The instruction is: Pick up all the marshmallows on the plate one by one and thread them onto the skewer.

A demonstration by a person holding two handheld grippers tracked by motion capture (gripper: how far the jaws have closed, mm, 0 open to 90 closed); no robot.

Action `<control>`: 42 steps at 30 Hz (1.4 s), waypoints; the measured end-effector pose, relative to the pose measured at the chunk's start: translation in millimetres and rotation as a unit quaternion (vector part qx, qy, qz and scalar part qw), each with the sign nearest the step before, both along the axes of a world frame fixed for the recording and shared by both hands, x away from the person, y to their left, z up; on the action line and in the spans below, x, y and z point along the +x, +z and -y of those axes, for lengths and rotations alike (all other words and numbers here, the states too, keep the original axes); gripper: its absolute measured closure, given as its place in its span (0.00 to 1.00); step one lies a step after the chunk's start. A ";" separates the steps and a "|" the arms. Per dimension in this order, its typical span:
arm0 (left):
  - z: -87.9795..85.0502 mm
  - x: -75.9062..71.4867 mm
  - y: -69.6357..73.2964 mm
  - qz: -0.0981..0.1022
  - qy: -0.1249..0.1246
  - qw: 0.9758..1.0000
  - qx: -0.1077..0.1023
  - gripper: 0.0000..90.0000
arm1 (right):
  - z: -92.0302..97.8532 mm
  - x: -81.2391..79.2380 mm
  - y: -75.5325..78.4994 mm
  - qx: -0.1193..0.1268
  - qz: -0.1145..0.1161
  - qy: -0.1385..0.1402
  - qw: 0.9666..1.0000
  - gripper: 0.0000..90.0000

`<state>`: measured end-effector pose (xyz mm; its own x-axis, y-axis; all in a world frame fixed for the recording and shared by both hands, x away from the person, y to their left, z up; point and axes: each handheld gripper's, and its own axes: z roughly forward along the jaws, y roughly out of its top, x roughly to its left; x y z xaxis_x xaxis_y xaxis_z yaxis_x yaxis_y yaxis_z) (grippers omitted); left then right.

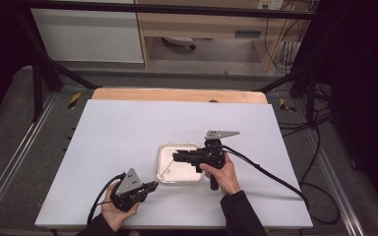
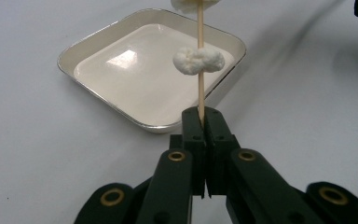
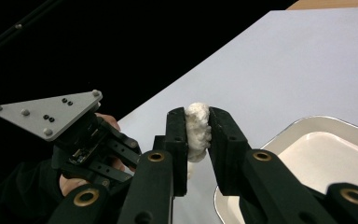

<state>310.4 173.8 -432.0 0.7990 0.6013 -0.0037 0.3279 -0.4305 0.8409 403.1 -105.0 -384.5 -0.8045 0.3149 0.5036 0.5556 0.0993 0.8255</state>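
Observation:
My left gripper (image 2: 200, 115) is shut on the lower end of a thin wooden skewer (image 2: 200, 91), which rises over a white square tray (image 2: 74, 52). One white marshmallow (image 2: 198, 59) is threaded halfway up the skewer, and a second marshmallow (image 2: 191, 4) sits at its top. In the high view the left gripper (image 1: 154, 185) is at the table's near left and the skewer (image 1: 166, 168) slants up to the right gripper (image 1: 174, 156) above the tray (image 1: 178, 181). My right gripper (image 3: 197, 117) is shut on the upper marshmallow (image 3: 198, 135), which is squeezed between its pads.
The white table sheet (image 1: 128, 132) stretches wide to the left and behind the tray. A cable (image 1: 270, 174) trails off the right gripper to the table's right edge. In the right gripper view the left gripper's grey plate (image 3: 46, 112) shows over the dark floor.

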 end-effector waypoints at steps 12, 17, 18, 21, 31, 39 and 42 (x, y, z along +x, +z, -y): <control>1.6 -0.4 -0.6 -0.001 -0.003 1.000 0.006 0.99 | -3.4 -4.9 -4.4 -0.001 0.005 0.007 1.000 0.89; 2.2 -0.8 -0.9 -0.001 -0.004 1.000 0.009 0.99 | -4.3 -7.0 -5.4 -0.002 0.012 0.009 1.000 0.90; 2.2 -0.8 -1.0 -0.001 -0.004 1.000 0.009 0.99 | -4.5 -7.6 -5.7 -0.003 0.012 0.009 1.000 0.90; 2.2 -1.1 -0.9 0.001 -0.004 1.000 0.010 0.99 | -5.0 -8.8 -6.2 -0.004 0.014 0.010 1.000 0.90; 3.8 -1.8 -2.1 0.001 -0.006 1.000 0.015 0.99 | -6.3 -12.3 -8.5 -0.003 0.015 0.018 1.000 0.91; 3.9 -2.2 -1.7 0.004 -0.006 1.000 0.017 0.99 | -6.8 -13.5 -10.0 -0.004 0.014 0.022 1.000 0.91; 2.8 -1.8 -0.7 0.004 -0.005 1.000 0.015 0.99 | -6.6 -13.7 -9.9 -0.002 0.015 0.023 1.000 0.92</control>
